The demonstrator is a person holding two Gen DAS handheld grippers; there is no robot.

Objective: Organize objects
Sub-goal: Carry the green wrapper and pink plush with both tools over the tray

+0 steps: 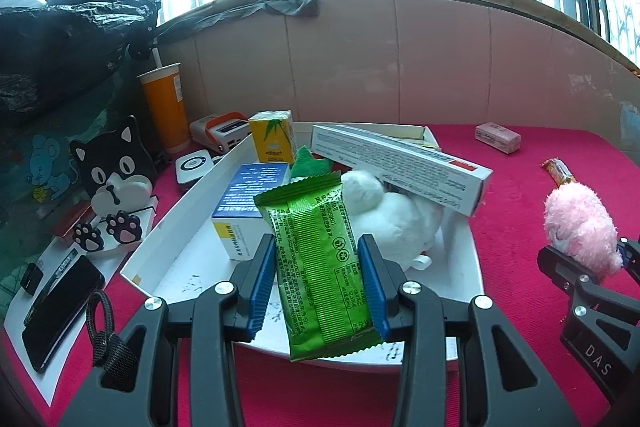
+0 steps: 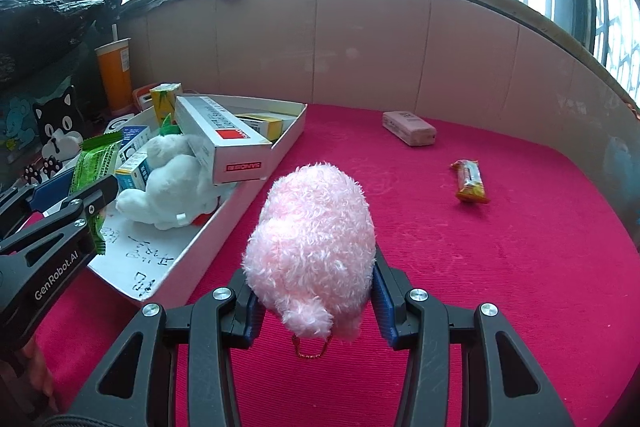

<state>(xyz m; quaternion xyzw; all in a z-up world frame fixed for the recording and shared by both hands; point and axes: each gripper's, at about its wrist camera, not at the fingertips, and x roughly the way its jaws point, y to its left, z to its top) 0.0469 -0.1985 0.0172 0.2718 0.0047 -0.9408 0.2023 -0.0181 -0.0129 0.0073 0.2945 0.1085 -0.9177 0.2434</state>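
A: Progress looks about two-thirds, I'd judge. The white box [image 1: 460, 259] on the red cloth [image 2: 480, 267] already holds a white plush toy [image 1: 396, 223], a long carton [image 1: 400, 163], a blue-and-white box [image 1: 248, 203], a yellow carton [image 1: 274, 137] and a few smaller packs.

B: And the two in hand?

A: The left gripper [image 1: 318, 287] is clamped on a green snack packet [image 1: 316, 267], held upright over the near end of the white box. It isn't set down yet. The right gripper [image 2: 316, 303] grips a pink plush toy [image 2: 312, 243] between its blue pads, above the cloth and just right of the box.

B: Anything loose on the cloth?

A: A pink eraser-like block [image 2: 408, 127] near the back wall, and an orange wrapped bar [image 2: 472, 183] further right. Both lie well apart from the box.

B: So four things left?

A: By my reading, yes: two to release inside, two to fetch. The cup, cat stand and phone on the left may simply belong there; I can't tell.
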